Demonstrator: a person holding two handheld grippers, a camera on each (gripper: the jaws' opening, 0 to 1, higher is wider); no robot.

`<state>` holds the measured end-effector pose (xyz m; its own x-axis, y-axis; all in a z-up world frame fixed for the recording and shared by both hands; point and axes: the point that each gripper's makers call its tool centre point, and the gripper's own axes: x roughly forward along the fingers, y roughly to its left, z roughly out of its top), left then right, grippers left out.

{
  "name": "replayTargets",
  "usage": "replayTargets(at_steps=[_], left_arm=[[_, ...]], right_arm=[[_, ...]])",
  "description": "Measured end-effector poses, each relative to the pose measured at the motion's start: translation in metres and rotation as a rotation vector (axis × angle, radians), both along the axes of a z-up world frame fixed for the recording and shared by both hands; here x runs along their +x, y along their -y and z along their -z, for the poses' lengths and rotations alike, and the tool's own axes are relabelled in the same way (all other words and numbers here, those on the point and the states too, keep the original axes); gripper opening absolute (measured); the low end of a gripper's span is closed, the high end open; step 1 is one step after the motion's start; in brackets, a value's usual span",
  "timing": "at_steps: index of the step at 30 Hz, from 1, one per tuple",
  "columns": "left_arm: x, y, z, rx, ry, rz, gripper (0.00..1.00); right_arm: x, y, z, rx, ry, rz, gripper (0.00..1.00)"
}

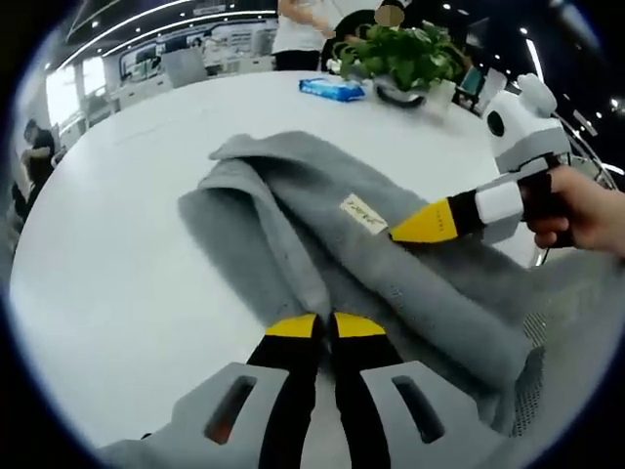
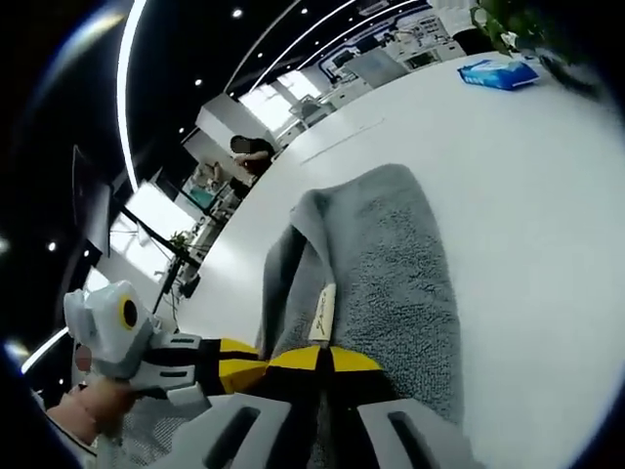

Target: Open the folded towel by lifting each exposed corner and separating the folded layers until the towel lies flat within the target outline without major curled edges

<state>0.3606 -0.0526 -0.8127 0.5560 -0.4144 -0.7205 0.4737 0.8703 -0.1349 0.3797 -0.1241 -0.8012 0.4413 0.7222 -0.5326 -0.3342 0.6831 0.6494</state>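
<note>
From my left gripper [image 1: 325,324] I look along its yellow-tipped black jaws, which are pressed together on a fold of the grey towel [image 1: 322,234] at its near edge. The towel lies bunched and folded on the white table [image 1: 117,244], several layers overlapping, one long ridge running away from my jaws toward the far corner. A small cream label [image 1: 363,213] sits on the upper layer. The right gripper [image 1: 395,233] comes in from the right side of this view, its yellow tip touching the towel just beside that label, with a hand [image 1: 586,210] around its grip (whether those jaws are closed is hard to judge from this angle).

In the right gripper view the answer is clearer: the right gripper [image 2: 320,360] has its yellow tips closed together on the towel [image 2: 391,274] right at the foot of the label [image 2: 322,315], which stands up from the fold. The left gripper [image 2: 239,371] enters from the left, its tip against the same cloth, close beside mine.

Far across the table are a blue packet [image 1: 332,89] and a potted green plant [image 1: 405,54].
</note>
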Motion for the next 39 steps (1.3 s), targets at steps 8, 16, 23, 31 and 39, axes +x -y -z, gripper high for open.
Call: replayTargets(at_steps=[8, 16, 23, 31, 39], left_arm=[[0.000, 0.001, 0.000, 0.015, 0.012, 0.016, 0.04], [0.001, 0.000, 0.001, 0.029, 0.019, 0.026, 0.04], [0.002, 0.000, 0.001, 0.055, 0.032, 0.048, 0.04], [0.002, 0.000, 0.003, 0.050, 0.029, 0.045, 0.04], [0.002, -0.001, 0.002, 0.068, 0.041, 0.067, 0.04]], right_arm=[[-0.001, -0.018, -0.002, 0.048, -0.009, -0.021, 0.11], [-0.001, -0.009, 0.005, -0.011, 0.005, -0.033, 0.00], [0.009, 0.020, 0.003, -0.091, 0.057, -0.004, 0.00], [0.014, 0.048, 0.003, -0.184, 0.091, 0.008, 0.00], [0.024, 0.094, 0.004, -0.345, 0.142, 0.033, 0.00]])
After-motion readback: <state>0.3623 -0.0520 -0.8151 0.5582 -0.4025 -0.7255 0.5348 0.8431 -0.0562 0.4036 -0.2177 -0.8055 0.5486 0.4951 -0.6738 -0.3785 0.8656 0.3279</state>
